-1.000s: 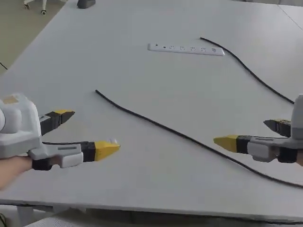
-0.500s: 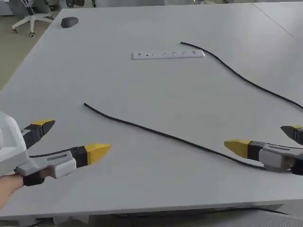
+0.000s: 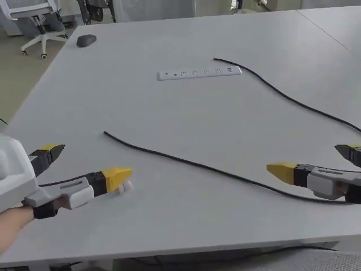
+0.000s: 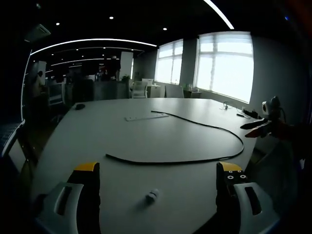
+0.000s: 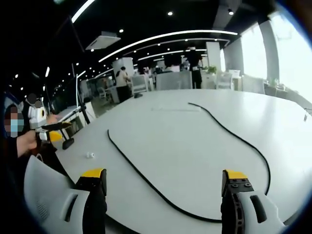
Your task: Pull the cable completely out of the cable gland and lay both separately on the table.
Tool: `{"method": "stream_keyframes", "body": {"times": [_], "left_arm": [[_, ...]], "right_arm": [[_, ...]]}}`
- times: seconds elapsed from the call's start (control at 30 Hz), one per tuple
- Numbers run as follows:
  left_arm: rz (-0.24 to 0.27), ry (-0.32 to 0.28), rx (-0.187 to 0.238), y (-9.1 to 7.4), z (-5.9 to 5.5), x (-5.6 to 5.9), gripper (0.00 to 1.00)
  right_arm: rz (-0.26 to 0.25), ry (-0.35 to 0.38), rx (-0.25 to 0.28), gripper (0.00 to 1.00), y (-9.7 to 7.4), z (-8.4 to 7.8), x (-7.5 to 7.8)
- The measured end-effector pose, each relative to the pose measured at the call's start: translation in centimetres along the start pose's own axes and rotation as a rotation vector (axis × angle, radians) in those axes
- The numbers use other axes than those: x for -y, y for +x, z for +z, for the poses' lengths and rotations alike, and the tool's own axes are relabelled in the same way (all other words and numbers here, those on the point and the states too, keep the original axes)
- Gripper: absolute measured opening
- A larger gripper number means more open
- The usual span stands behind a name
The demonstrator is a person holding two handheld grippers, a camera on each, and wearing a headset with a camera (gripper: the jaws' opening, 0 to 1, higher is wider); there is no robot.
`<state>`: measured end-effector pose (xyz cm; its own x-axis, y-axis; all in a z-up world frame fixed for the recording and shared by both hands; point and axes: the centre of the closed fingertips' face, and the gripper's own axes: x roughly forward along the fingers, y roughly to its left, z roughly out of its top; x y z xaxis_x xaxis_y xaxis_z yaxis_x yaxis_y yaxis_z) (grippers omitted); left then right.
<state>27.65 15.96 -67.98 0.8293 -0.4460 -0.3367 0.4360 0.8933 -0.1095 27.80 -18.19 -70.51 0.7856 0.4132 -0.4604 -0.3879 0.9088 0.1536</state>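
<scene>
So, both grippers hung w/ jaws spread wide & empty above the table (image 3: 186,113), left gripper (image 3: 89,162) just beside the small white cable gland (image 3: 125,186) lying on the top, right gripper (image 3: 313,160) near the long black cable (image 3: 186,161), which lay stretched out apart from the gland.

I saw a white power strip (image 3: 199,73) lying flat on the grey table (image 3: 169,107), toward its far side. A dark mouse (image 3: 86,40) sat near the far left corner, well apart from the strip. Beyond that corner a white office chair (image 3: 35,25) stood on the floor. Bright windows (image 4: 234,66) lined one wall.
</scene>
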Motion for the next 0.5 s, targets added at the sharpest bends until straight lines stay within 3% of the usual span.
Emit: {"method": "stream_keyframes", "body": {"times": [0.17, 0.27, 0.37, 0.5], "left_arm": [[0.010, 0.007, -0.002, -0.22, 0.07, -0.09, 0.99], [0.007, 0.012, 0.026, -0.29, 0.45, -0.07, 0.99], [0.013, 0.006, 0.009, -0.31, 0.26, -0.25, 0.99], [0.014, 0.009, 0.017, -0.41, 0.42, -0.34, 0.99]], "right_arm": [[0.003, -0.006, 0.002, 0.99, -0.10, 0.09, -0.12], [0.001, -0.012, 0.006, 0.99, -0.16, 0.24, -0.10], [-0.002, -0.016, 0.006, 0.99, -0.19, 0.31, 0.01], [-0.003, -0.022, 0.002, 0.99, -0.20, 0.32, 0.01]]}}
